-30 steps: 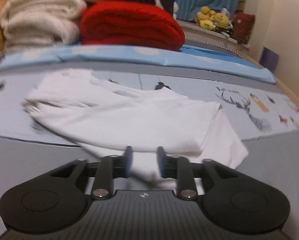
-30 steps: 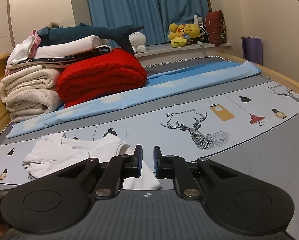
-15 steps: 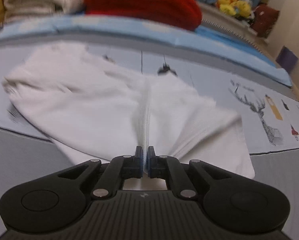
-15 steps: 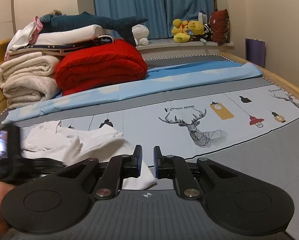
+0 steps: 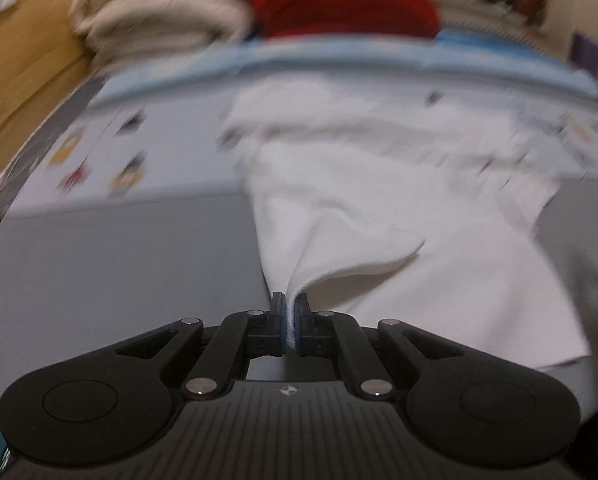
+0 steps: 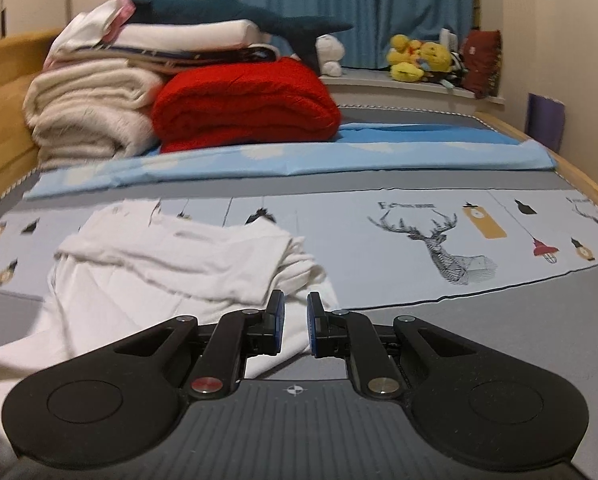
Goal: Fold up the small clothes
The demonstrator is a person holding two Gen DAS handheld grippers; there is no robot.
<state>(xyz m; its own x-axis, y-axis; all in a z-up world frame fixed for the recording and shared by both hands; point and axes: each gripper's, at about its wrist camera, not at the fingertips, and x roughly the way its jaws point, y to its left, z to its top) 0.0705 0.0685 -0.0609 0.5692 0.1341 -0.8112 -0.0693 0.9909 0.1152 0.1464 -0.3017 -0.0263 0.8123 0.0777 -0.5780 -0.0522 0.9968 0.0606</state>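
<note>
A small white garment (image 5: 379, 208) lies crumpled on the printed bedsheet (image 5: 139, 160). My left gripper (image 5: 289, 320) is shut on its near edge, and the cloth runs up from the pads in a taut pleat. In the right wrist view the same white garment (image 6: 179, 256) spreads to the left and under my right gripper (image 6: 295, 322). That gripper hangs just above the cloth's right edge, its jaws a narrow gap apart with nothing pinched between them.
At the back left, folded cream blankets (image 6: 91, 112) sit beside a red blanket (image 6: 243, 104), with a light blue sheet (image 6: 299, 156) in front. Soft toys (image 6: 419, 60) line the far ledge. A wooden bed frame (image 5: 19, 80) runs along the left.
My left gripper went from open to shut on the garment's edge, then swept sideways, dragging the cloth into a pleat. The right gripper drifted a little nearer to the garment's right edge.
</note>
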